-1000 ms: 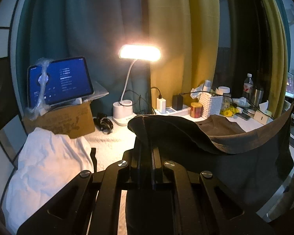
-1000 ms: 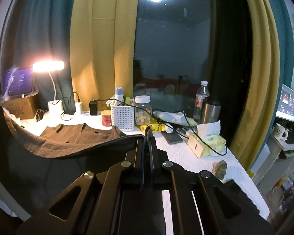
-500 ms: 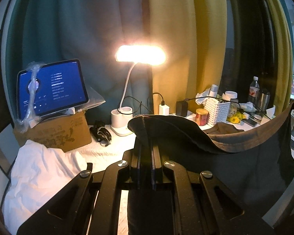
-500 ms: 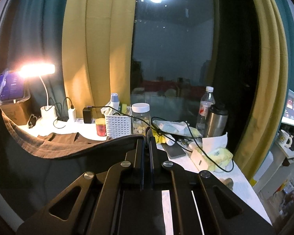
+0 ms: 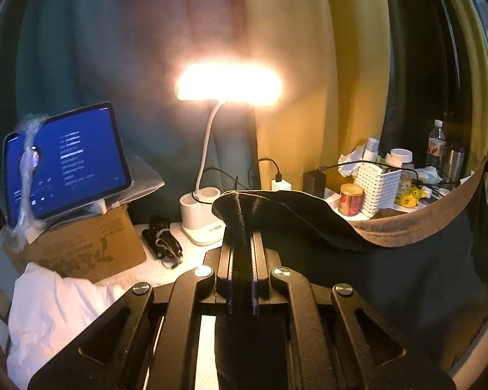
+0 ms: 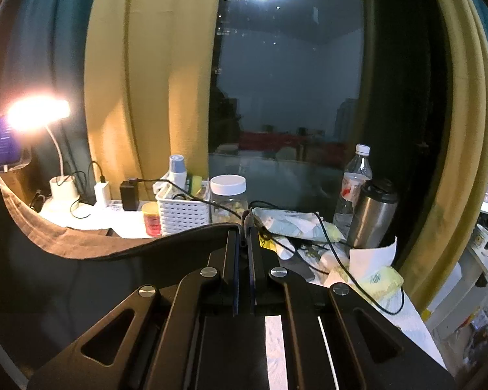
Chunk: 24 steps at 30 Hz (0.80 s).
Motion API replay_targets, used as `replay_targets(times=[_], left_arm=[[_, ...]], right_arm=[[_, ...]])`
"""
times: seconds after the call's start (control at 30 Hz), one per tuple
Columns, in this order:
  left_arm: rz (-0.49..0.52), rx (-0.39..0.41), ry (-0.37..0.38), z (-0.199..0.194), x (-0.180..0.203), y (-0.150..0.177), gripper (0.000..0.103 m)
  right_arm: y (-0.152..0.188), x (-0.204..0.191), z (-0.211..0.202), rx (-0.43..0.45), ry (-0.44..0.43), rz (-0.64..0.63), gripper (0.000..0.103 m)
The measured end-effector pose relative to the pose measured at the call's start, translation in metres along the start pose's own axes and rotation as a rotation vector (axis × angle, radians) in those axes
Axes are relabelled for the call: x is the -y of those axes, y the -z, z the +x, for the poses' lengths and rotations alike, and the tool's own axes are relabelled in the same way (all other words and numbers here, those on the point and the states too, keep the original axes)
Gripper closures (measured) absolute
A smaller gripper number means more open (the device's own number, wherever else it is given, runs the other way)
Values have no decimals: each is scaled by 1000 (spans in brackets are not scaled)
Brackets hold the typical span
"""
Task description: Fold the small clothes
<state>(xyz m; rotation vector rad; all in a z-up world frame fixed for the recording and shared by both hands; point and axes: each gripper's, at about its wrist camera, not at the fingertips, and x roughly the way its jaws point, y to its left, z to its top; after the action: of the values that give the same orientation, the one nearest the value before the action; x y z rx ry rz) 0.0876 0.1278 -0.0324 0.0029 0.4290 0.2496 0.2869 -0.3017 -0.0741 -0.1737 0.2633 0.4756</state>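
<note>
A dark brown garment (image 5: 390, 260) hangs stretched in the air between my two grippers, above the white table. My left gripper (image 5: 242, 227) is shut on one top corner of it; the cloth bunches over the fingertips. My right gripper (image 6: 243, 227) is shut on the other top corner, and the garment (image 6: 65, 276) sags away to the left in that view. Its lower part drapes down out of sight. A white garment (image 5: 55, 308) lies crumpled on the table at the lower left of the left wrist view.
A lit desk lamp (image 5: 227, 86), a tablet (image 5: 65, 159) on a cardboard box (image 5: 81, 247), a white basket (image 6: 182, 211), a jar (image 6: 227, 195), a water bottle (image 6: 354, 182), a steel tumbler (image 6: 374, 214), chargers and cables crowd the table's back. Curtains hang behind.
Both grippers have risen and lifted the dark garment higher off the table; less of it lies on the surface. Both stay shut on their corners.
</note>
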Motion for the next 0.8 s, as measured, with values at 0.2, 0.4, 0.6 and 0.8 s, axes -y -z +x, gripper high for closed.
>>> replay_targets(times=[0.2, 0.4, 0.6, 0.8], left_arm=[[28, -11, 0, 30, 2, -6, 97], [38, -21, -3, 60, 1, -9, 97], [30, -53, -5, 90, -3, -5, 97], [24, -96, -34, 123, -8, 4, 97]], right_arm=[[-3, 4, 35, -17, 7, -3, 98], [0, 10, 68, -40, 12, 4, 98], [11, 14, 105, -70, 16, 23, 98], [21, 12, 141, -107, 15, 9, 98]])
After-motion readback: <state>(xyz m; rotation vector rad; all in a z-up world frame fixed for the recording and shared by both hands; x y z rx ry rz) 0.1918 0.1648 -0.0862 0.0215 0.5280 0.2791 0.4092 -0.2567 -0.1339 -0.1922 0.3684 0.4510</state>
